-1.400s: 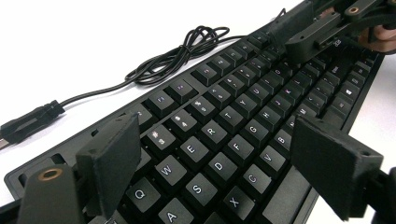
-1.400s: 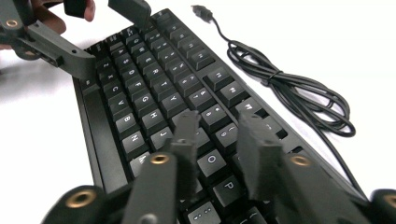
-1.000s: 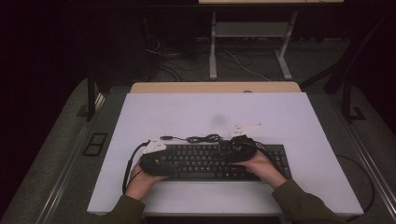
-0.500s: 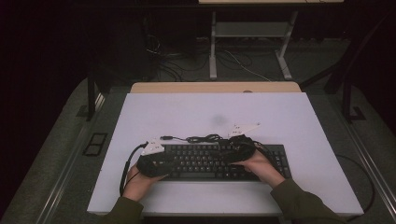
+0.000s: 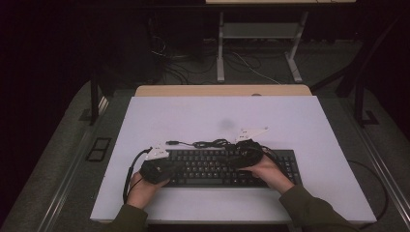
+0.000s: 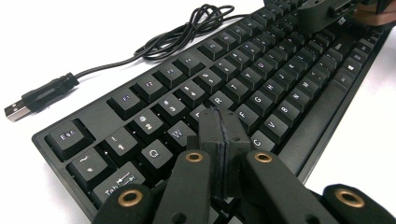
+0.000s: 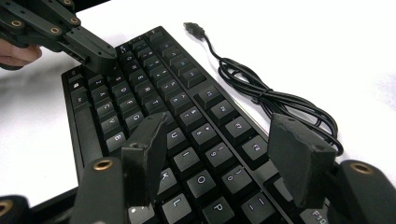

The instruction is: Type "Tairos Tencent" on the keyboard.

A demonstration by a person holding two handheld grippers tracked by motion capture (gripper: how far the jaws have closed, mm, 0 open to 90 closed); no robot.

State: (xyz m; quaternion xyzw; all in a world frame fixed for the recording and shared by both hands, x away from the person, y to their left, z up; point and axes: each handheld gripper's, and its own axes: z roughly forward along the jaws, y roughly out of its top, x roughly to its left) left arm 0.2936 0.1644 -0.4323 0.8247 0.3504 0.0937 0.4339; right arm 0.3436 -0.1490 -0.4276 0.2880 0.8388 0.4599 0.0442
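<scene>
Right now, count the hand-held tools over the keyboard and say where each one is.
2. The left tool, jaws pressed together, is over the left end of the keyboard near the letter keys. The right tool, jaws apart, is over the right-hand keys, beside the coiled cable.

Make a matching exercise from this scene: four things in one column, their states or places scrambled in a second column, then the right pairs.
Things
1. left gripper
2. right gripper
3. USB plug
4. keyboard cable

States or places
A. jaws apart above the keys
B. lying bare on the white table, plugged into nothing
C. jaws pressed together over the letter keys
D. bundled in loops behind the keyboard

Pairs: 1-C, 2-A, 3-B, 4-D
</scene>
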